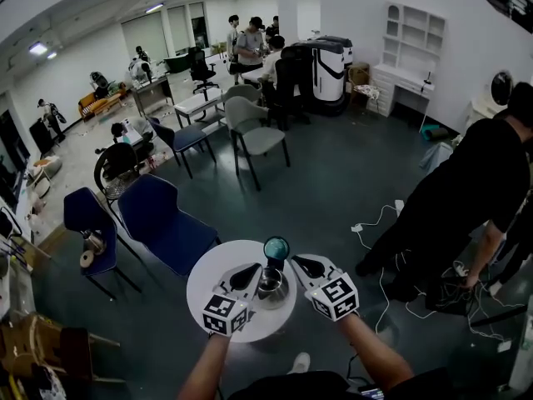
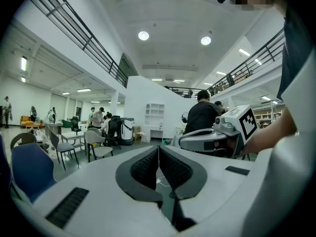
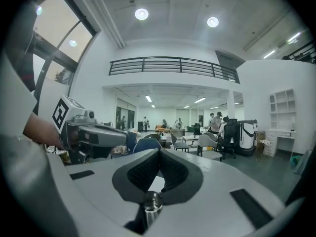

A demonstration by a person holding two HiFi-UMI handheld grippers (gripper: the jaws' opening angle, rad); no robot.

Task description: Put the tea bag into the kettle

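- While both tools hang over the round white table (image 1: 208, 277), we note the kettle (image 1: 271, 284) standing on it, between them.
- Left gripper (image 2: 158, 149): jaws pressed together.
- Right gripper (image 3: 159, 152): jaws pressed together, kettle just below.
- Tea bag: we cannot make it out.

No legible writing in any view.
The only printed signs are black-and-white square code patterns on the marker cube (image 1: 225, 313) of the left tool (image 1: 252, 271) and on the matching cube (image 1: 337, 297) of the right tool (image 1: 301, 265). They bear no letters or numbers. Anything printed farther off is too small to read.
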